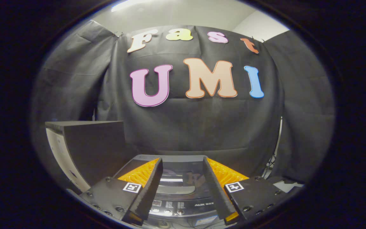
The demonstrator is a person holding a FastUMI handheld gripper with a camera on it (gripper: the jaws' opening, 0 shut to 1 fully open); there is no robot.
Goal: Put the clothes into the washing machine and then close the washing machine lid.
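Dark washer (183, 187) lid looks down beneath the spread, empty tool (183, 181); no clothes held, so loading may stall.

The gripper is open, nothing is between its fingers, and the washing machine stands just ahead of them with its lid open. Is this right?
Not fully. The gripper view shows the gripper open with nothing between its fingers and the washing machine just ahead, but its lid is closed and lies flat.

Black cloth (202, 127) hangs as the wall well beyond the fingers, creased in folds. Above it a pale ceiling (186, 12) carries a light strip (129, 4). A dark box (91, 143) stands left of the fingers.
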